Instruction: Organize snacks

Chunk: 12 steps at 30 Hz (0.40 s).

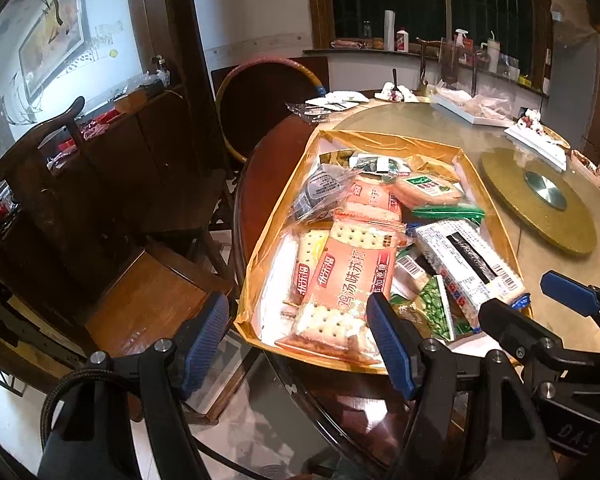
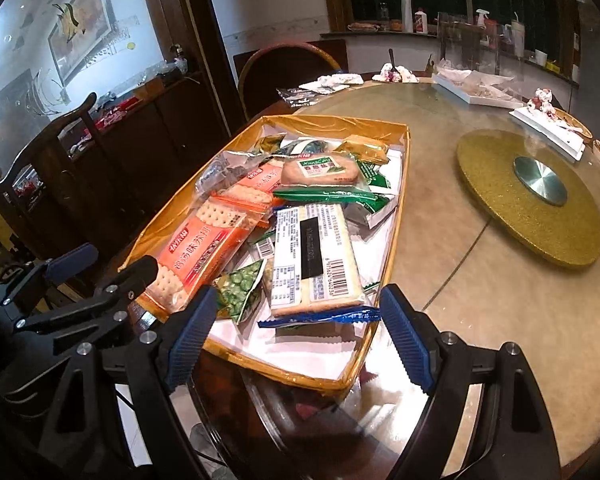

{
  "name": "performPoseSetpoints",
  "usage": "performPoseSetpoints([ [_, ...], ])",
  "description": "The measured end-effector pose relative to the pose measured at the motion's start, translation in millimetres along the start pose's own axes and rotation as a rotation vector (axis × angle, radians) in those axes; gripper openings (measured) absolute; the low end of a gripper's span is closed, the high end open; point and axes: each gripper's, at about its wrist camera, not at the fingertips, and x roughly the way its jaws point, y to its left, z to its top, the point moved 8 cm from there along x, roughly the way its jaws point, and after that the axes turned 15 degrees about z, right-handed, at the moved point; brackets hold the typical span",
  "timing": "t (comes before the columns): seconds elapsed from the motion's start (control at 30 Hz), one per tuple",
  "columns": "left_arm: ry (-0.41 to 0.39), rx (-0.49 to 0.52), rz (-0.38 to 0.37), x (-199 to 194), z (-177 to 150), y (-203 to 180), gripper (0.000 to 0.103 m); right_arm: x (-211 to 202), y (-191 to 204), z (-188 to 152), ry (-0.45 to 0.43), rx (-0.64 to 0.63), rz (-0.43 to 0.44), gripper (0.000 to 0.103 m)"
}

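A gold-rimmed tray (image 1: 384, 138) (image 2: 401, 216) on the round table holds several snack packs. On top lie an orange cracker pack (image 1: 342, 276) (image 2: 204, 246), a white cracker pack with a barcode (image 1: 466, 260) (image 2: 314, 258), a green pea bag (image 1: 434, 306) (image 2: 240, 286) and a round biscuit pack (image 1: 426, 190) (image 2: 320, 170). My left gripper (image 1: 300, 340) is open and empty just before the tray's near left corner. My right gripper (image 2: 300, 336) is open and empty at the tray's near edge; it also shows in the left wrist view (image 1: 540, 300).
A gold turntable disc (image 2: 532, 196) (image 1: 540, 196) sits on the table right of the tray. White dishes (image 2: 476, 94) and wrappers (image 2: 332, 80) lie at the far side. Wooden chairs (image 1: 140, 280) and a cabinet (image 1: 132, 152) stand to the left.
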Motion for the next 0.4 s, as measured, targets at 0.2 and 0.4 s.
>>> performPoseSetpoints([
  [0.2, 0.001, 0.02, 0.003, 5.6, 5.1, -3.4, 0.072, 5.0, -3.9, 0.9, 0.005, 0.008, -0.003, 0.083],
  [0.4, -0.024, 0.03, 0.028, 6.0, 9.4, -4.4, 0.072, 7.0, -7.6, 0.2, 0.008, 0.018, 0.001, 0.083],
])
